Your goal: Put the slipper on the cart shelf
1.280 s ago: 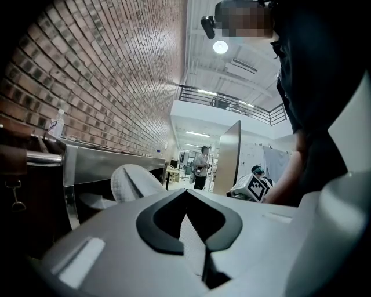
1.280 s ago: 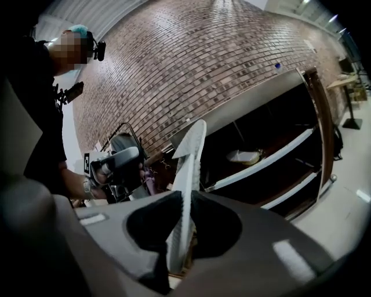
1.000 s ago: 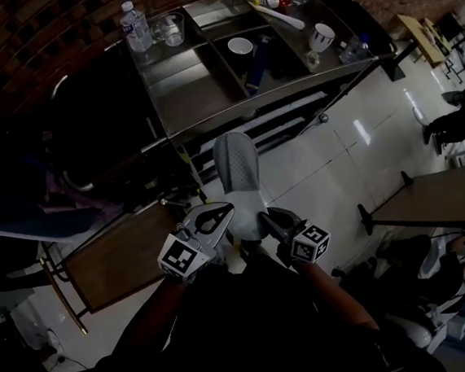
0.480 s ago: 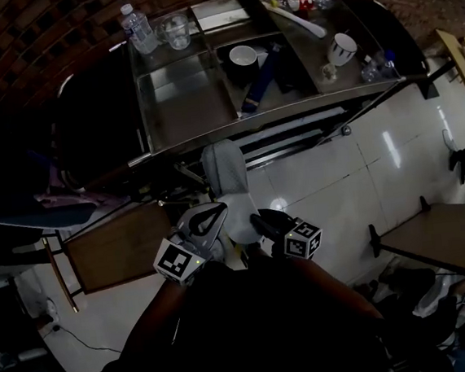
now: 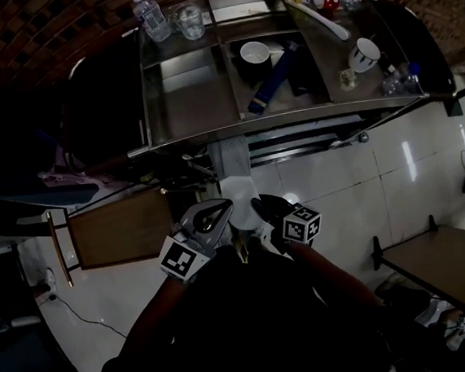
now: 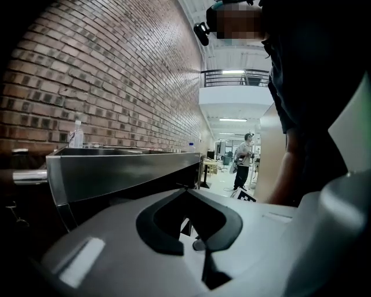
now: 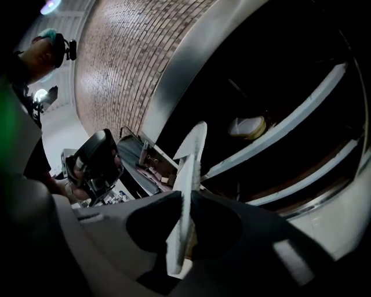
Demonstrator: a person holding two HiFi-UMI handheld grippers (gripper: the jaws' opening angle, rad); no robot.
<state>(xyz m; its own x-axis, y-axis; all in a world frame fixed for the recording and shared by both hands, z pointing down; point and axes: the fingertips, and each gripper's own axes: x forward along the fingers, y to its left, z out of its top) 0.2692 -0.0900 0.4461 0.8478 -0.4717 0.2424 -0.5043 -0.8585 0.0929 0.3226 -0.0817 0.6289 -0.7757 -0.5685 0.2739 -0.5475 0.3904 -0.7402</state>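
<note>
Cart (image 5: pixel 192 103): steel top split into compartments, brick wall behind it.
- Far left corner of the top: water bottle (image 5: pixel 151 15), with a glass (image 5: pixel 190 20) just beside it.
- Middle compartment: white bowl (image 5: pixel 254 54). Next to it a long blue object (image 5: pixel 270 87) lies on a slant; can't tell what it is.
- Right end: mug (image 5: pixel 362 52), with a small cluster near the right front corner too dim to name.
- Below the front edge: pale shelf rails (image 5: pixel 293 138).

Floor: a wooden table (image 5: pixel 114 229) stands left of the grippers and another table (image 5: pixel 444 263) at lower right.

Slipper (image 5: pixel 232 169): pale grey, held in the air in front of the cart. Its far end reaches the front edge of the top, above the rails. Whether it sits under the lip or only overlaps it, I cannot tell.

Right gripper (image 5: pixel 256 205): jaws clamped on the slipper's near end. Its own view shows the slipper (image 7: pixel 188 168) edge-on, pinched between the pads of the right gripper (image 7: pixel 188 200).

Left gripper (image 5: pixel 226 208): just beside the slipper's left side. In the left gripper's (image 6: pixel 185 190) own view the jaws are together with nothing between them.

Hard to read:
- The lower shelf is mostly black.
- A pale round thing (image 7: pixel 246 126) sits deep inside, unidentifiable.
- A distant person (image 6: pixel 243 159) stands down the hall.
</note>
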